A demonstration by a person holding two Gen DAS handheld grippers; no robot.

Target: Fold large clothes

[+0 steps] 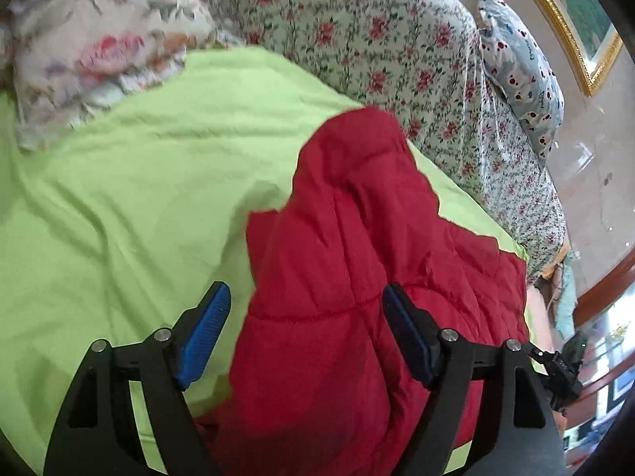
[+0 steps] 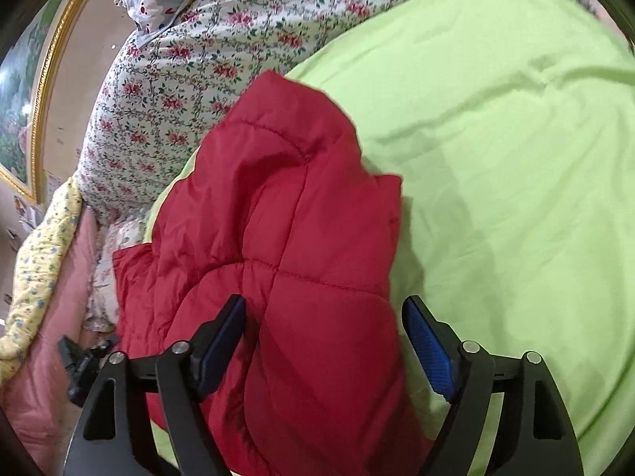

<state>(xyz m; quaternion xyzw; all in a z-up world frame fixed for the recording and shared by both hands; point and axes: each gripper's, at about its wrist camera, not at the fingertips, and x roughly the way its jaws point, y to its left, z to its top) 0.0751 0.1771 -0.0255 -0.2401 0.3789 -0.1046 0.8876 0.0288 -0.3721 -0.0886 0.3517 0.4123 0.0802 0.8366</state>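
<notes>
A red quilted jacket [image 1: 337, 277] lies folded in a bundle on a lime-green sheet [image 1: 119, 198] spread over a bed. My left gripper [image 1: 306, 289] is open just above the jacket's near end. Its left pad [image 1: 206, 333] hangs over the green sheet and its right pad [image 1: 408, 337] over the red fabric, neither pressing on it. In the right wrist view the same jacket [image 2: 278, 218] runs away from me. My right gripper [image 2: 325, 301] is open over it, with the left pad [image 2: 222, 341] above the red cloth and the right pad [image 2: 428, 353] above the green sheet [image 2: 496, 158].
A floral bedsheet [image 1: 377, 39] covers the bed beyond the green sheet. A flowered pillow [image 1: 99, 47] lies at the far left and a spotted pillow [image 1: 520, 67] at the bed's far edge. A gold-framed picture [image 1: 575, 27] leans by the floor. Pink and yellow bedding [image 2: 43, 277] hangs off the bed's side.
</notes>
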